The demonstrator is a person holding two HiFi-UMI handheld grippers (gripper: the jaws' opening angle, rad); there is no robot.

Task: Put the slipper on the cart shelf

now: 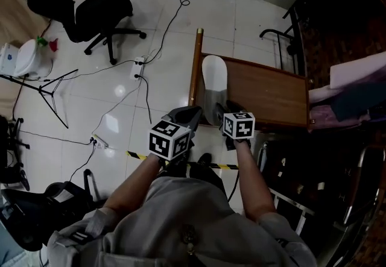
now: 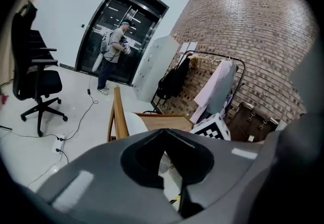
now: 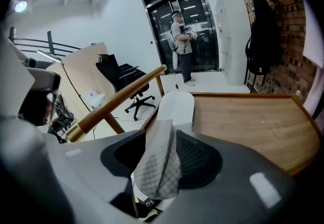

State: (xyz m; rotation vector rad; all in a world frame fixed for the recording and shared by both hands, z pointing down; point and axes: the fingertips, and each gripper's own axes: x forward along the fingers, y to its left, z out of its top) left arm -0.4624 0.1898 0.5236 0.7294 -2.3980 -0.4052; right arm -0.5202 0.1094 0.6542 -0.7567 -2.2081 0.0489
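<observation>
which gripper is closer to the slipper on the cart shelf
Right. The right gripper has the grey strap of the slipper between its open jaws; the left gripper hangs just left of its near end.

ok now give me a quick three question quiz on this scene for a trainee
1. True or false: the slipper rests on the wooden cart shelf.
2. What stands between the right tool's jaws? a) a cable b) the slipper's grey strap c) nothing
3. Fill the gap: in the head view, the black thing on wheels at upper left is an office ____.
Key: 1 true; 2 b; 3 chair
</observation>
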